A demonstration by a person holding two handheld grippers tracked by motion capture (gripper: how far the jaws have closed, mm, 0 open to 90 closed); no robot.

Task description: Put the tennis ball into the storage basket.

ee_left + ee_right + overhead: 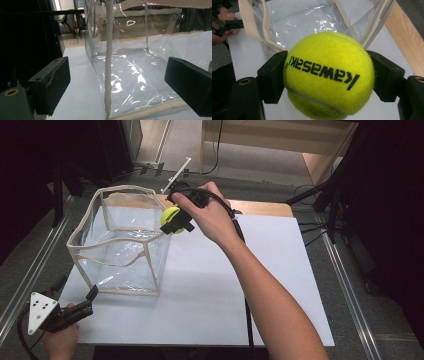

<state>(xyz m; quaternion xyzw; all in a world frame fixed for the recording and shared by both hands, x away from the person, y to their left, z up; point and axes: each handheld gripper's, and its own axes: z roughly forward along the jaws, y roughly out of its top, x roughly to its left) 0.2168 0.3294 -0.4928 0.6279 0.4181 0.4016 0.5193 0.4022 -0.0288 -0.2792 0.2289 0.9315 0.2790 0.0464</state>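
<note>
Right gripper (pixel 176 221) clamped on a yellow tennis ball (pixel 328 75) at the clear bag's (pixel 120 245) rim, left gripper (pixel 117 85) wide open, empty, near the bag's corner

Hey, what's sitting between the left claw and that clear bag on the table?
Nothing: bare white table top separates the open left claw from the clear bag, seen in the high view.
</note>
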